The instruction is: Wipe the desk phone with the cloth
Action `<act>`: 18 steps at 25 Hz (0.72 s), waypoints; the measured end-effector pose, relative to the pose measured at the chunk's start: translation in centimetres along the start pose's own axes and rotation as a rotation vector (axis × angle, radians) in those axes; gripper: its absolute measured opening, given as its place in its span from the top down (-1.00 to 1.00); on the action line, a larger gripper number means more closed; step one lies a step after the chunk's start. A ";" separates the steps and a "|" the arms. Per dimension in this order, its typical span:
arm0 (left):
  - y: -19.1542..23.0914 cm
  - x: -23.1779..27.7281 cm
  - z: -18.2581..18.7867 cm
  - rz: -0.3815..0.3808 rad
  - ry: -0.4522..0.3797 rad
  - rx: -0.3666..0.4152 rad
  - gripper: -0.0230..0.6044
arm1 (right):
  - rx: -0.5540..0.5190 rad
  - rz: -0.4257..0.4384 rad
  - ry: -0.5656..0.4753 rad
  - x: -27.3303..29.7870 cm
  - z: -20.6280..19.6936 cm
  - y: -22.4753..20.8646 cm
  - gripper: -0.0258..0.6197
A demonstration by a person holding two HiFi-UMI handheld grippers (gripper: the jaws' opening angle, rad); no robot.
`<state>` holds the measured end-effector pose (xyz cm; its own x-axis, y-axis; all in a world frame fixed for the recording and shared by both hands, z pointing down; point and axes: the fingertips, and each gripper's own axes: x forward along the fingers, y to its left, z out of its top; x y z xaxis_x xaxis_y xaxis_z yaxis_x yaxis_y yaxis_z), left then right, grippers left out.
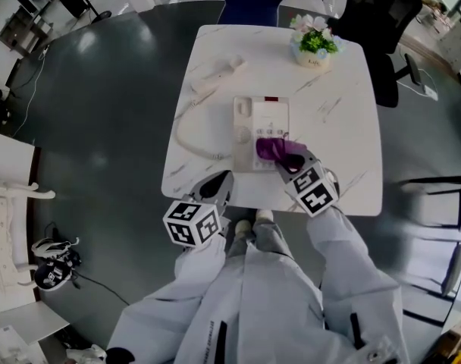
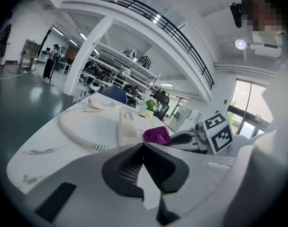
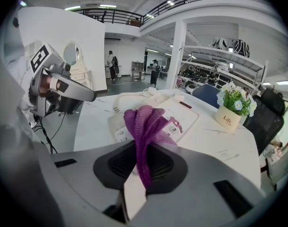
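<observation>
Purple cloth (image 3: pixel 143 119), clamped in my right gripper (image 3: pixel 140 164), rests on the keypad end of the desk phone (image 1: pixel 253 123), which sits mid-way across the white marble table (image 1: pixel 344 112). My left gripper (image 2: pixel 144 155) hovers at the near edge, jaws pressed together on nothing. The handset (image 1: pixel 217 74) lies off its cradle, well apart. Wiping looks barely begun, I judge: upper face and handset are yet to do.

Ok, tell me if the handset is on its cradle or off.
Off: the handset lies on the table, apart from the phone base, joined by its cord.
</observation>
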<state>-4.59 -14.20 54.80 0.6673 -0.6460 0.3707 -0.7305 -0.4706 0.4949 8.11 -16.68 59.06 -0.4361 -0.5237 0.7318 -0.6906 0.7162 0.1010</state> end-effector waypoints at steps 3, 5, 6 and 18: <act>-0.1 -0.1 -0.1 -0.008 0.002 0.004 0.93 | 0.002 0.001 0.006 -0.1 -0.4 0.5 0.80; 0.0 -0.2 -0.2 -0.011 0.001 0.004 0.93 | 0.003 0.002 0.008 -0.2 -0.7 0.9 0.80; 0.0 -0.2 -0.2 -0.012 0.000 0.003 0.93 | 0.003 0.003 0.009 -0.2 -0.8 1.0 0.80; -0.2 0.1 -0.1 -0.045 0.002 0.005 0.93 | 0.035 0.060 0.037 -0.8 -2.1 3.8 0.80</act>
<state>-4.33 -14.11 54.76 0.6999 -0.6230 0.3492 -0.7002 -0.5025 0.5071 7.05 -12.63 60.24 -0.4564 -0.4622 0.7603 -0.6837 0.7290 0.0327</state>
